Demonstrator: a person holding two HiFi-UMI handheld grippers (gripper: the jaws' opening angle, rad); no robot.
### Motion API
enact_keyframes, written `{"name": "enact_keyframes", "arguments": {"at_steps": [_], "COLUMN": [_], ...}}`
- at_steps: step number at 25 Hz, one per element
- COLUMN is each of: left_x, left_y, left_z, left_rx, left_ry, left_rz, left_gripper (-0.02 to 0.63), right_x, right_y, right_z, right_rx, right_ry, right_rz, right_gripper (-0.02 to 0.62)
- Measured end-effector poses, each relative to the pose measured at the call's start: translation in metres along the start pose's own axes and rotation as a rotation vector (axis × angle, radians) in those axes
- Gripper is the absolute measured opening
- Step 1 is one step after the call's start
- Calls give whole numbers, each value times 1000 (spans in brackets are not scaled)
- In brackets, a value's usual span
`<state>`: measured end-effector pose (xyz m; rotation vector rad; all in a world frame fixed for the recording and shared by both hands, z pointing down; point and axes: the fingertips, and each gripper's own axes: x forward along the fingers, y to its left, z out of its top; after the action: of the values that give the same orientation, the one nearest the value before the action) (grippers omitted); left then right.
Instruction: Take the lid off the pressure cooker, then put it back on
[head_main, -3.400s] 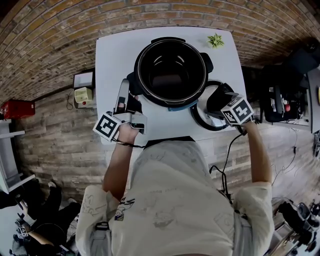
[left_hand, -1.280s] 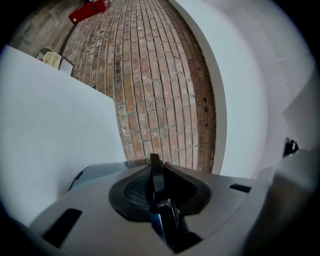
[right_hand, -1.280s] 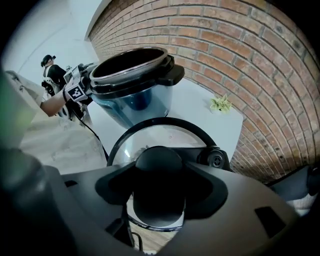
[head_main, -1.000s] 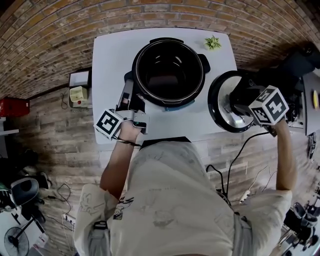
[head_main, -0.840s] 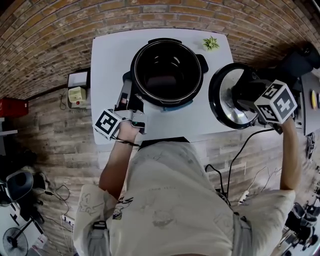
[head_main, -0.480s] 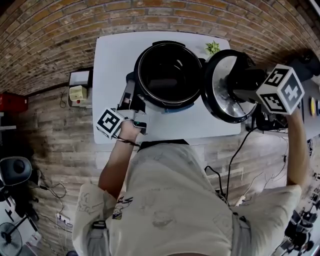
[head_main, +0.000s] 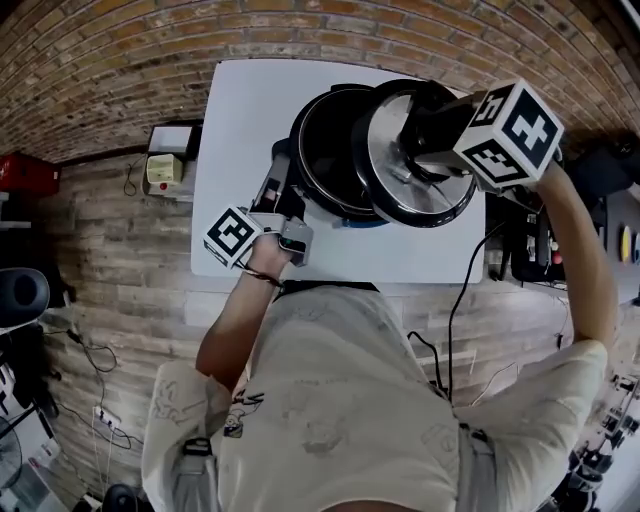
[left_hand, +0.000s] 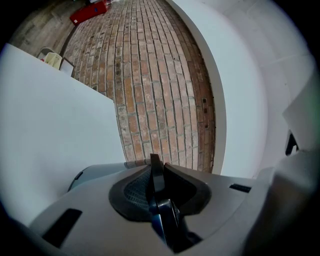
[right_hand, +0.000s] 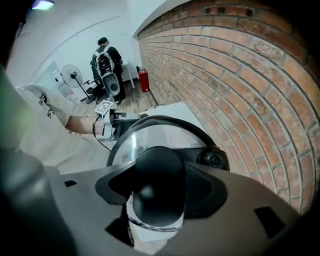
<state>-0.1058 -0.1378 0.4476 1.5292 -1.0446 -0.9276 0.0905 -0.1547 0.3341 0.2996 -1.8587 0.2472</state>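
Observation:
The black pressure cooker pot (head_main: 325, 140) stands open on the white table (head_main: 250, 110). My left gripper (head_main: 279, 187) is at the pot's left side, pointing level. In the left gripper view the left gripper (left_hand: 157, 186) is shut on the pot's thin black side handle (left_hand: 156, 175). My right gripper (head_main: 428, 132) points steeply down and holds the steel lid (head_main: 400, 175) in the air, tilted, over the pot's right half. Seen from the right gripper view, the right gripper (right_hand: 157, 191) is shut on the black lid knob (right_hand: 155, 180), with the lid (right_hand: 145, 142) below it.
A black power cord (head_main: 462, 300) hangs off the table's front right edge. A small stand with a yellow object (head_main: 165, 168) sits left of the table. The brick floor (head_main: 120, 60) surrounds the table. A person (right_hand: 107, 60) stands far back in the room.
The right gripper has carried the lid up and leftward from beside the table's right edge to above the pot's right half. The left gripper has stayed on the pot handle.

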Motion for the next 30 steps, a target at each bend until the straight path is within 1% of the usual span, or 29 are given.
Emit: {"name": "enact_keyframes", "arguments": {"at_steps": [6, 8, 10, 13, 15, 18, 22, 26, 28, 30], "left_x": [1, 0, -1, -1, -1, -1, 2, 1, 3, 2], "left_y": [-2, -1, 1, -1, -1, -1, -10, -6, -8, -8], "left_z": [-1, -1, 0, 0, 0, -1, -1, -1, -2, -2], "left_rx": [-14, -3, 4, -14, -11, -8, -44, -39, -43, -50], "left_ry": [-6, -2, 0, -4, -3, 2, -9, -5, -5, -6], "left_rz": [-16, -3, 9, -3, -5, -1, -51, -37, -51, -49], "left_gripper": [81, 81, 81, 81, 81, 80, 80, 80, 80, 80], "right_x": [33, 42, 46, 53, 58, 68, 77, 78, 78, 78], "right_y": [9, 13, 14, 13, 11, 10, 13, 13, 13, 13], "right_z": [27, 35, 43, 55, 62, 64, 67, 66, 66, 66], "right_rx": [-51, -59, -64, -59, -55, -49, -48, -47, -53, -60], "right_ry": [48, 55, 50, 48, 47, 65, 83, 57, 65, 74], "right_rz": [61, 82, 88, 88, 91, 109, 101, 112, 106, 103], "right_gripper": [293, 293, 293, 293, 293, 293, 293, 293, 293, 295]}}
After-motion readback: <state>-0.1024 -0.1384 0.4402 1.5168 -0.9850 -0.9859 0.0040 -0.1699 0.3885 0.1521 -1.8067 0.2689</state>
